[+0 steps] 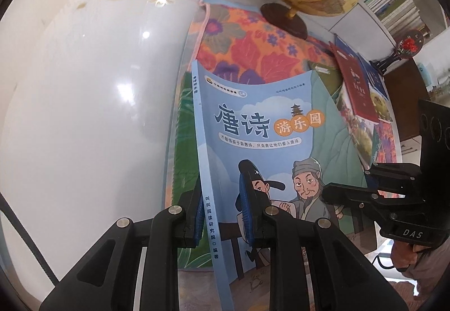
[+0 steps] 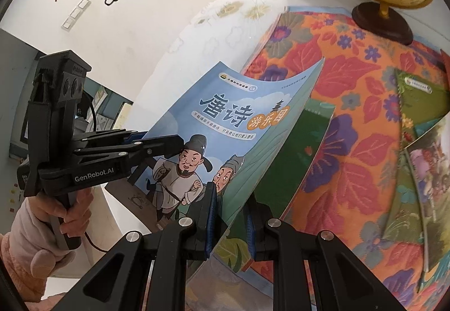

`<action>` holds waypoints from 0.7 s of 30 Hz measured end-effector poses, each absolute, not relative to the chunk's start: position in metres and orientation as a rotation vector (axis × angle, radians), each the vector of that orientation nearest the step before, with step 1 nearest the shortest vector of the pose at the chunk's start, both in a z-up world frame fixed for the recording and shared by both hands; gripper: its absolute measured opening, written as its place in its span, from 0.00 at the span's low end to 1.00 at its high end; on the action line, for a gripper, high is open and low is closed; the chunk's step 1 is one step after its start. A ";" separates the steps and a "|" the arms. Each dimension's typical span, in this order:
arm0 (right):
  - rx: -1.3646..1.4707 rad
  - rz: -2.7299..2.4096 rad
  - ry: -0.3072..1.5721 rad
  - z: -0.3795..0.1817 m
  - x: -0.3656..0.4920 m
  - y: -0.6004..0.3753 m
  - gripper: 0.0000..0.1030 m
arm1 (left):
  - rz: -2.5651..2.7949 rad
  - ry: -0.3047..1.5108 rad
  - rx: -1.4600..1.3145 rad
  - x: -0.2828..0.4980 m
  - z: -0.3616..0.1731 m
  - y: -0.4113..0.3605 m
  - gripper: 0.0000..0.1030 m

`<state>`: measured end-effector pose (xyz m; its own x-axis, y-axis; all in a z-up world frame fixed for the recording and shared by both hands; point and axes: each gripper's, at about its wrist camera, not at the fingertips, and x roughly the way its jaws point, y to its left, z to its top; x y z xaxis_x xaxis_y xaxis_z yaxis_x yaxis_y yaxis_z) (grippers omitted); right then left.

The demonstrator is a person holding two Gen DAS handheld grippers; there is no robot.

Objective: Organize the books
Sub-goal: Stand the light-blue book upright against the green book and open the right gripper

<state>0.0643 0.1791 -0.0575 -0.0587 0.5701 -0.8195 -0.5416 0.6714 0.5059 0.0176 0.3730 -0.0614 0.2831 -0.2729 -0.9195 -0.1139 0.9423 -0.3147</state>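
Both tongs, the left (image 1: 222, 215) at the spine and the right (image 2: 230, 221) at the opposite edge, were clamped on the blue book (image 1: 253, 125), carried above the green book (image 2: 312, 153) ahead; next, presumably, squaring it onto that.

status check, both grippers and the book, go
Left gripper and right gripper both shut on thin light-blue cartoon-cover paperback. Book held above green book on floral cloth. Nothing in the way.
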 end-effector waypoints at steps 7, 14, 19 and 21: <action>0.046 0.866 1.407 -0.083 0.066 0.183 0.18 | -0.102 1.334 -0.367 0.019 -0.081 0.380 0.20; 0.106 0.822 1.468 -0.104 0.062 0.179 0.18 | -0.102 1.333 -0.352 0.023 -0.083 0.383 0.20; 0.148 0.789 1.481 -0.112 0.061 0.176 0.18 | -0.040 1.323 -0.361 0.024 -0.085 0.390 0.21; 0.149 0.784 1.483 -0.111 0.061 0.176 0.18 | -0.030 1.332 -0.369 0.023 -0.087 0.394 0.21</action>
<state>0.0612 0.1758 -0.1114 -0.1043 0.5490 -0.8293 -0.3758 0.7503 0.5440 0.0233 0.3942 -0.0873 0.2456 -0.2303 -0.9416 -0.1878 0.9417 -0.2793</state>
